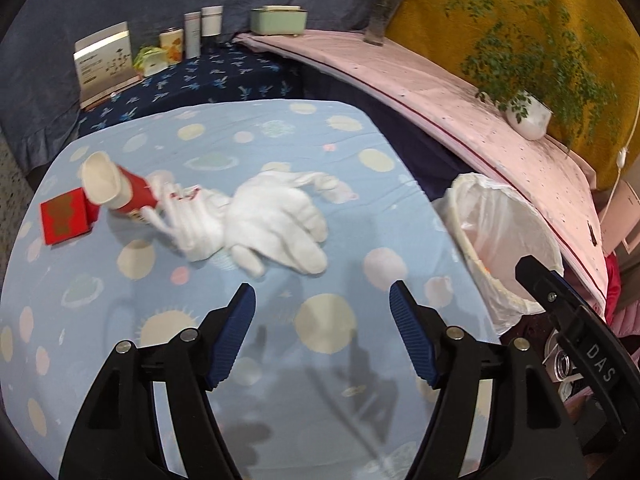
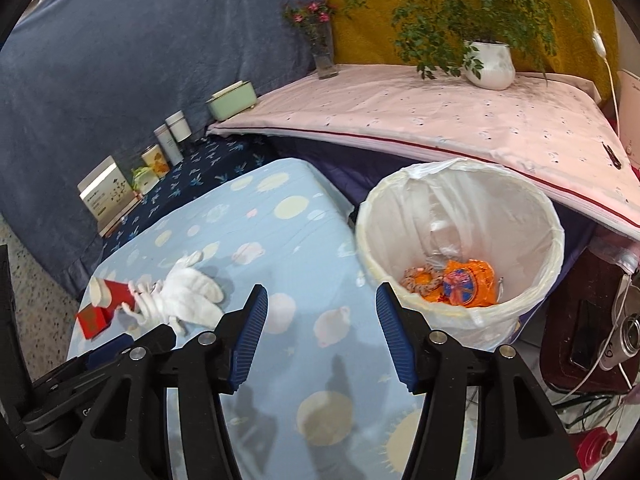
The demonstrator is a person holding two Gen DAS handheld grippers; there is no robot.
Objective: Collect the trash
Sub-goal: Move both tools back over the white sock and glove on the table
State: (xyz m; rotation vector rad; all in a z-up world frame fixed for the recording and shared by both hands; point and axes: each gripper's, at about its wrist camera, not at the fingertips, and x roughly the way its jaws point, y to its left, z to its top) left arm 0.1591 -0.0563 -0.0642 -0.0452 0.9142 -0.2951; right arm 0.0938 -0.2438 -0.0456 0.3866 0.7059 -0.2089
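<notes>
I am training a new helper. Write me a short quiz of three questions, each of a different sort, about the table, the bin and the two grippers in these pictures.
1. True or false: the left gripper holds a glove.
2. Multiple choice: what already lies in the bin? A) orange wrappers B) a red box C) nothing
3. Fill in: the paper cup lies on its ____ beside the white gloves.

Key
1. False: its jaws are open with nothing between them, and so are those of the right gripper.
2. A. The red box is on the table.
3. side
</notes>
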